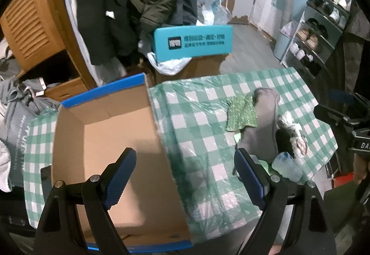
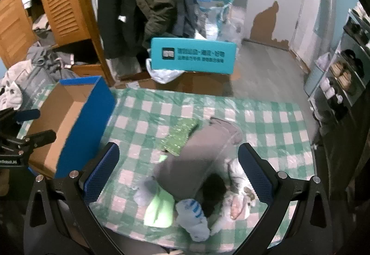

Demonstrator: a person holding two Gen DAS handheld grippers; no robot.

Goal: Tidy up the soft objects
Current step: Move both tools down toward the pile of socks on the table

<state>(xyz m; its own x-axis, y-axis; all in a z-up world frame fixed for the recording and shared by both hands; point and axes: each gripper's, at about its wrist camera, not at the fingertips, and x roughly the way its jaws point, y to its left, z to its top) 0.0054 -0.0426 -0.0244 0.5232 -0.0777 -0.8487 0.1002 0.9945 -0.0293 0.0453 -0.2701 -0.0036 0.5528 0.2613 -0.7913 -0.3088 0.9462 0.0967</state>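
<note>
An open cardboard box (image 1: 111,139) with blue outer sides sits at the table's left, also in the right wrist view (image 2: 69,121). My left gripper (image 1: 185,162) is open and empty, above the box's right wall. A pile of soft things lies on the green checked cloth (image 2: 266,121): a grey garment (image 2: 198,158), a green patterned cloth (image 2: 180,137), a light green item (image 2: 161,208), a white-blue sock (image 2: 192,211) and a white patterned piece (image 2: 240,195). My right gripper (image 2: 178,155) is open and empty above the pile. The pile shows in the left wrist view (image 1: 261,121).
A teal box (image 2: 193,56) stands on a brown carton beyond the table. Coats hang behind it. A wooden cabinet (image 2: 57,1) is at back left, a shoe rack (image 1: 319,31) at right. Bags of clothes lie at the left.
</note>
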